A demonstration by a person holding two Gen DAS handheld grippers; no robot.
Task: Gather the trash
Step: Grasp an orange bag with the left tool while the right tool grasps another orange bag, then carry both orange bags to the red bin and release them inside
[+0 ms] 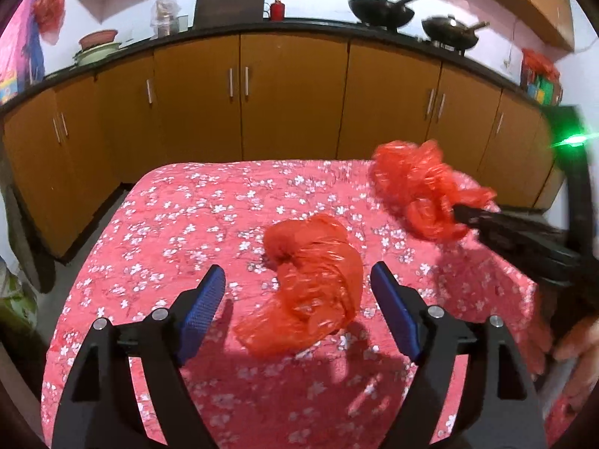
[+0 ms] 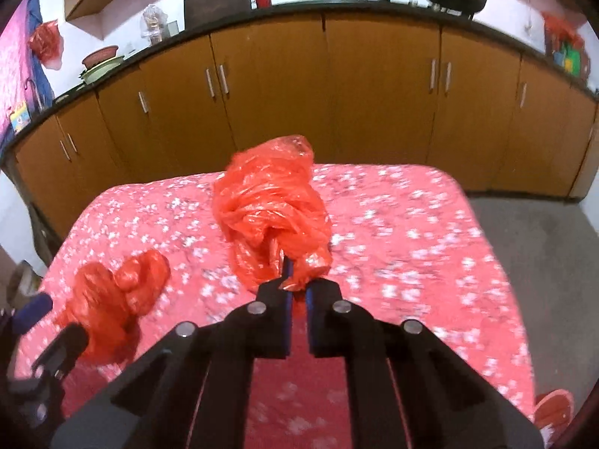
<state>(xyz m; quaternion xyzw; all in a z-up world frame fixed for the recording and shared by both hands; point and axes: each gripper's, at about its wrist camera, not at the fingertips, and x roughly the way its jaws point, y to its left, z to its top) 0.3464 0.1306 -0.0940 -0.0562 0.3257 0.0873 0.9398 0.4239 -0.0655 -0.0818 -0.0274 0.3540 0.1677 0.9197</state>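
A: What did the trash look like?

B: Two crumpled red plastic bags, thin and glossy. The first bag [image 1: 310,284] lay flat on the table, a curved, wrinkled heap between and just ahead of the left gripper [image 1: 299,299] — its blue-padded jaws stood wide apart, holding nothing. The second bag [image 2: 271,217] was bunched up and lifted off the cloth, its twisted end pinched in the right gripper [image 2: 295,288], whose jaws were drawn nearly together on the plastic.

A: And the surface, the room?

B: A table under a red tablecloth [image 1: 187,205] printed with small white blossoms. Behind it ran orange-brown cabinets [image 1: 292,97] with steel handles under a dark countertop. On the counter stood two black woks [image 1: 382,9], a red bottle [image 1: 277,7] and stacked bowls [image 1: 97,46]; another red bag [image 1: 50,11] hung on the wall at the left.

A: Did the views differ?

B: The left wrist view showed the right gripper from the side with the second bag raised over the far right corner, and a green light [image 1: 572,140] glowing at the right edge. The right wrist view showed grey floor [image 2: 543,254] right of the table, and the first bag down at the left, blurred
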